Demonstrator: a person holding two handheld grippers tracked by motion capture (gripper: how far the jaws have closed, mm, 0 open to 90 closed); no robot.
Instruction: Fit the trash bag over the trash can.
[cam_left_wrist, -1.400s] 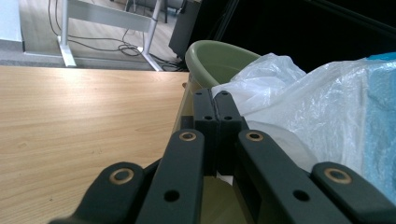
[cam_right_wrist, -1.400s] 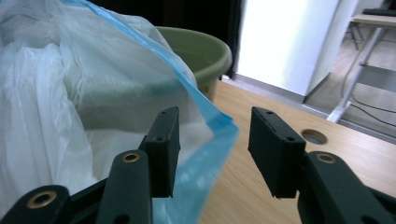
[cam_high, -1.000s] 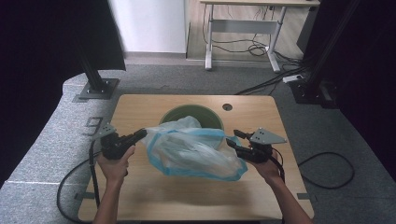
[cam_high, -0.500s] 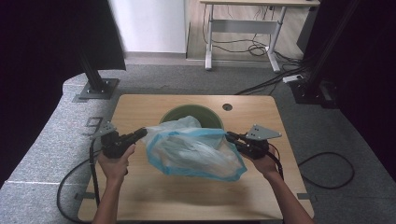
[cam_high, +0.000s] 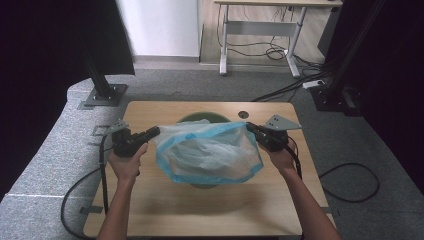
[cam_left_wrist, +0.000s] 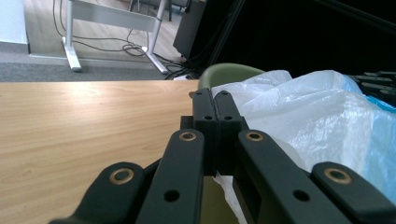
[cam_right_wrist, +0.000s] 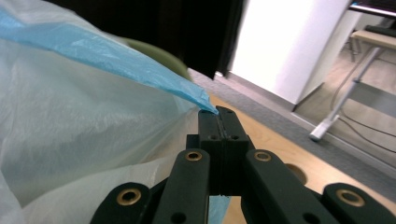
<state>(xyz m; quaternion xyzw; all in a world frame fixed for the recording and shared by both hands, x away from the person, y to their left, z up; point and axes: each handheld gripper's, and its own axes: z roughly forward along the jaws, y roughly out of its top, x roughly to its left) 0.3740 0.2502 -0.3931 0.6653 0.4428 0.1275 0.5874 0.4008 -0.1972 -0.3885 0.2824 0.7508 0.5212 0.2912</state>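
Both grippers are clamped on the plastic bag (cam_high: 207, 152), one on each side. The left gripper (cam_high: 154, 132) has its jaws pressed together on the bag's left edge; in the left gripper view (cam_left_wrist: 215, 100) the white film comes out from between the closed jaws and runs off to the right. The right gripper (cam_high: 250, 126) has just been closing, and its jaws are now pinched on the blue rim strip of the bag; in the right gripper view (cam_right_wrist: 218, 114) the blue edge ends right at the jaw tips.

The bag is translucent white with a blue rim band. It is stretched between the two grippers, mouth open, over the green bin (cam_high: 200, 118) at the middle of the wooden table (cam_high: 165, 205). The bin's far rim shows behind the bag, and a sliver of its near side shows below the bag.

Small round hole (cam_high: 243, 114) in the tabletop sits far right of the bin, just beside the right gripper.
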